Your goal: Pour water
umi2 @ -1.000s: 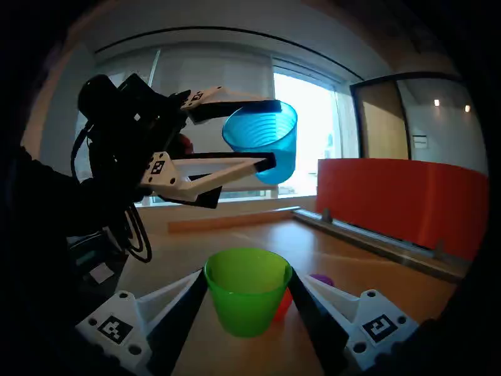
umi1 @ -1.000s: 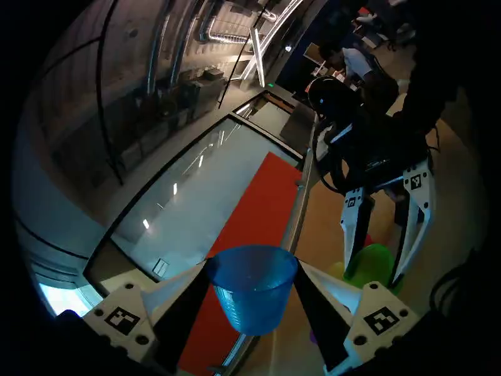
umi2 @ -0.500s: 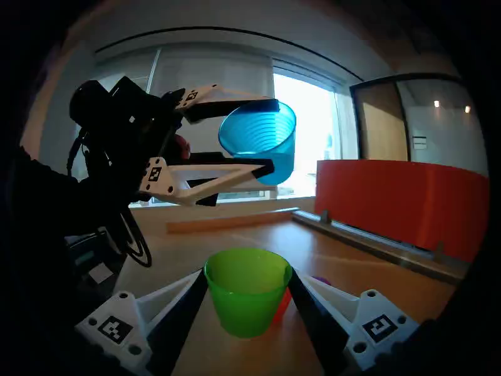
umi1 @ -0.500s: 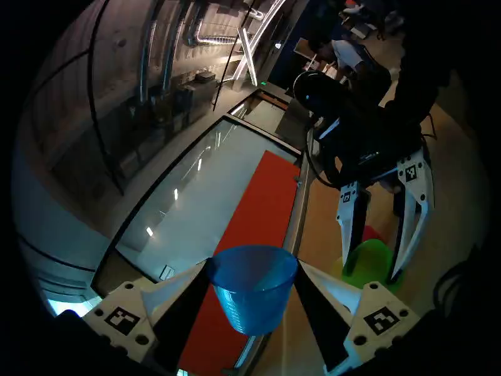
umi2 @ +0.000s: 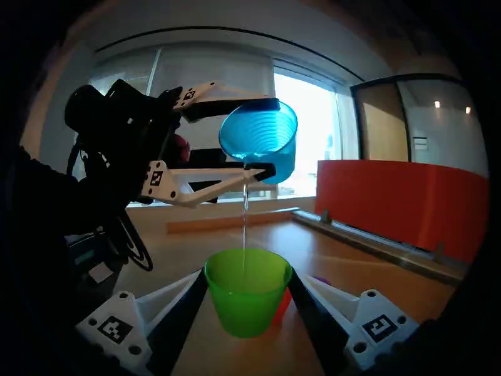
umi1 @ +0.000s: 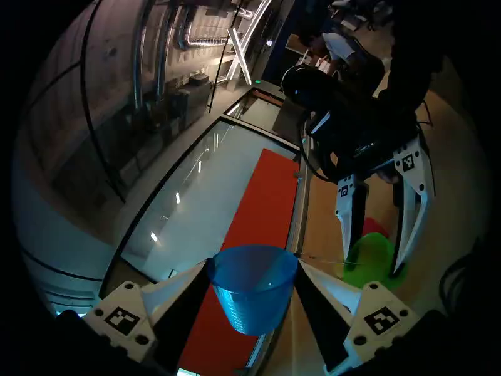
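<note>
Wooden bench runs back toward a bright window, with an orange partition standing along its right side in the right gripper view; a low rail lies at the partition's foot.

High over the bench, the left gripper has its jaws clamped on a blue cup, one finger on each side of the wall; the cup is in the air, tipped well over so that its mouth faces down and toward the camera; a thin stream of water falls from its lower lip.

Directly below, the right gripper has its jaws pressed on a green cup, which sits upright between them; the stream drops inside its rim, toward the back of the mouth; whether the cup's base rests on the bench I cannot tell.

Just behind the green cup a red thing peeps out, and a small purple one lies beside it on the bench.

From the left gripper view the blue cup fills the gap between the near fingers; the green cup appears farther off between the other gripper's white fingers.
</note>
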`<action>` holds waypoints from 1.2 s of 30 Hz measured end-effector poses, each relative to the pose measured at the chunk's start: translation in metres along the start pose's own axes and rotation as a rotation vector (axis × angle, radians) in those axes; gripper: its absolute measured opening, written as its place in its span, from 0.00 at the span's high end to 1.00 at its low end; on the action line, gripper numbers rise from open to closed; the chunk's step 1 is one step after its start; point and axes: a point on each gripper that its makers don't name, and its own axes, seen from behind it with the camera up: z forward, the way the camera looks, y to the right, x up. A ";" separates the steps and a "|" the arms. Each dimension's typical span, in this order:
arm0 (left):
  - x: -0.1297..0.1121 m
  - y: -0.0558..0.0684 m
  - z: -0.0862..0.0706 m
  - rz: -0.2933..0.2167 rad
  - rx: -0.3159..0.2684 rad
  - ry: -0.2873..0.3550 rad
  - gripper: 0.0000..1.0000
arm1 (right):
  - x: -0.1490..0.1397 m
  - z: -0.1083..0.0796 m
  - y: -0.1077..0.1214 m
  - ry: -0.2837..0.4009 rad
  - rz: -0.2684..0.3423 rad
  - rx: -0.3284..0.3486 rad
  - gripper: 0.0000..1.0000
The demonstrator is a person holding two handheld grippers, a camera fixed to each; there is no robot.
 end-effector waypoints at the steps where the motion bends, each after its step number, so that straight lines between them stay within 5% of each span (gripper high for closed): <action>1: 0.000 0.000 0.000 0.004 0.001 0.000 0.11 | 0.000 0.000 0.000 0.000 0.000 0.001 0.08; 36: 0.000 0.003 -0.005 0.078 0.009 -0.012 0.11 | 0.000 -0.001 -0.002 -0.001 -0.009 0.005 0.08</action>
